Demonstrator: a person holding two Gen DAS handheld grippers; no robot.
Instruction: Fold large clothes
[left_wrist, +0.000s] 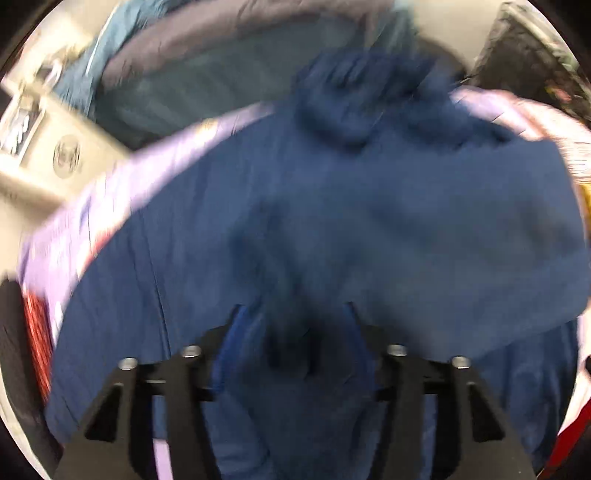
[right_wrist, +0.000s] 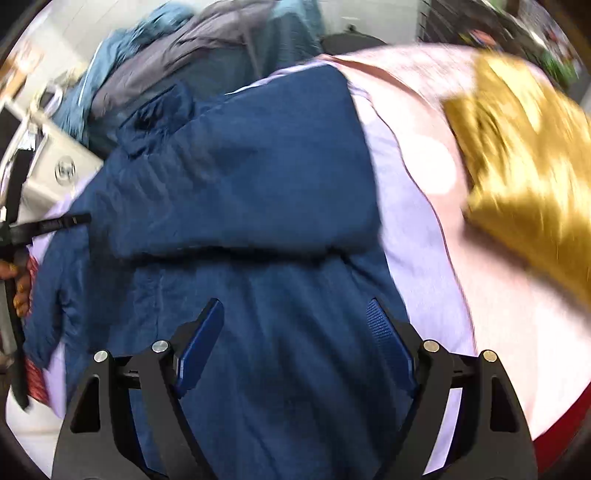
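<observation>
Left gripper (left_wrist: 293, 321) aimed steeply down, jaws parted, grip unclear through blur. Right gripper (right_wrist: 295, 317) likewise tipped down, jaws spread wide, nothing pinched. Hand (right_wrist: 18, 284) at frame's left edge.

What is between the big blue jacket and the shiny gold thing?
In the right wrist view, only bare bedding lies between the blue jacket and the gold cloth: a lilac sheet, then a pink cover.

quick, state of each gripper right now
left gripper: fingers apart over the blue jacket, holding nothing seen
right gripper: open, empty, above the jacket
</observation>
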